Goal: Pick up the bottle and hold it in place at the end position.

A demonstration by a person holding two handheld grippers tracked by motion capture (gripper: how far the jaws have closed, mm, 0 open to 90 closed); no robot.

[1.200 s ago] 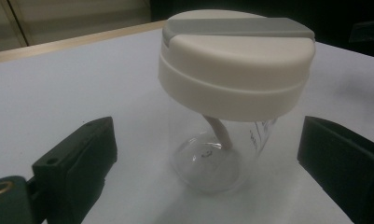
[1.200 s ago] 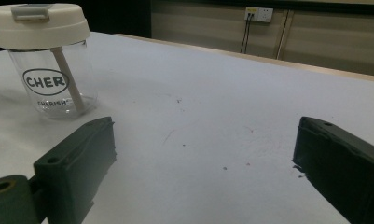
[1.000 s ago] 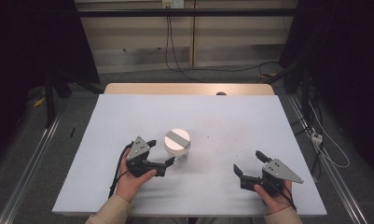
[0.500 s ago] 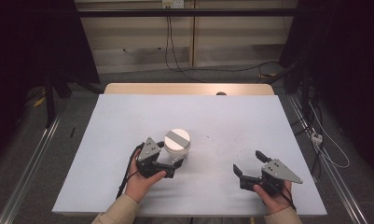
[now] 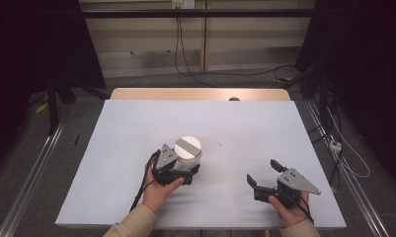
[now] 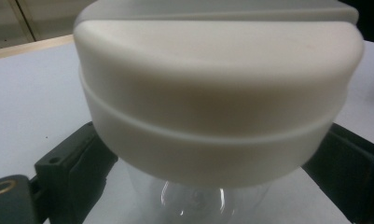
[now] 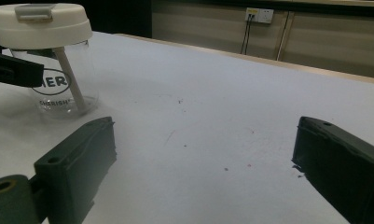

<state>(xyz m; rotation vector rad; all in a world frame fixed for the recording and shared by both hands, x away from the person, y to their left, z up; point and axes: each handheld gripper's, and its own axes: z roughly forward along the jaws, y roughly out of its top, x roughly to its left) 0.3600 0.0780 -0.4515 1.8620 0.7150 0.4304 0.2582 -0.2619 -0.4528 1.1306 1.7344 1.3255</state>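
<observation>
High view puts the left gripper (image 5: 181, 170) against the near side of a clear cup with a white lid (image 5: 188, 150), which stands upright on the white bench (image 5: 136, 128), left of the middle and toward the person's edge. Left gripper view looks up close at that cup with a white lid (image 6: 217, 98): its black fingers (image 6: 77, 172) stand one on each side of the transparent body just under the lid, and they have just been closing in on it with the cup between them; whether the pads already press the wall I cannot tell. A white straw leans inside the cup (image 7: 51, 60), seen from the right gripper view. The right gripper (image 5: 267, 175) rests well apart near the bench's front right corner, its fingers (image 7: 79, 163) spread wide with bare bench between them.
</observation>
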